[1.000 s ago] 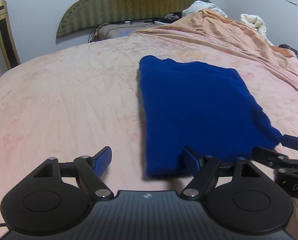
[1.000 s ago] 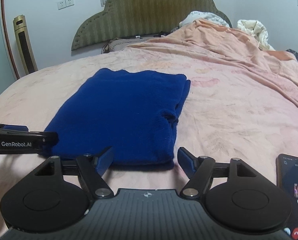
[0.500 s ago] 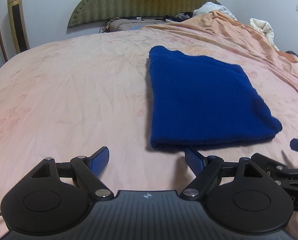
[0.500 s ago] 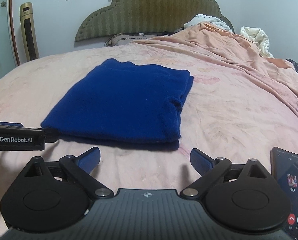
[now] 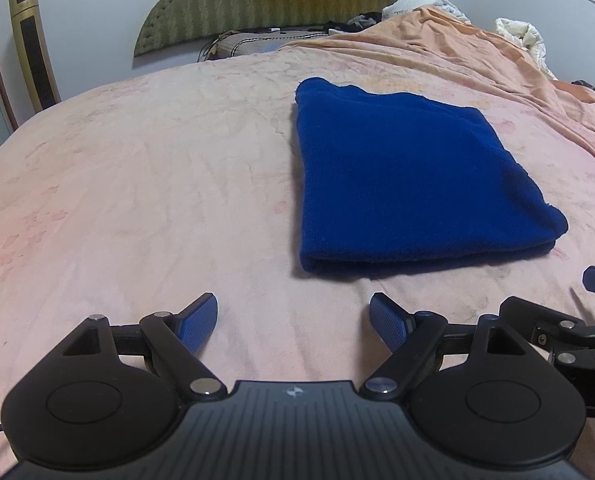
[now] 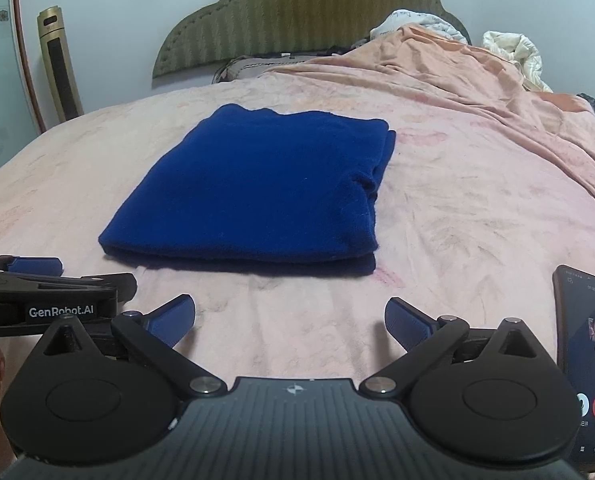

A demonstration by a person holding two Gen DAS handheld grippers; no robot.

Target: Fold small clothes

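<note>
We find the blue garment lying folded flat on the bedsheet, ahead of both tools and touching neither. Our left gripper stands wide open and empty, the cloth ahead and to its right. Our right gripper is likewise spread and empty, the cloth ahead and slightly left. The doubled near edge runs crosswise to both; we judge the right nearer its centre

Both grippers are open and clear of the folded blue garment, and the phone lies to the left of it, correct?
Not quite: the phone lies right of the blue garment, as the right wrist view shows. Left gripper and right gripper are open and clear.
</note>
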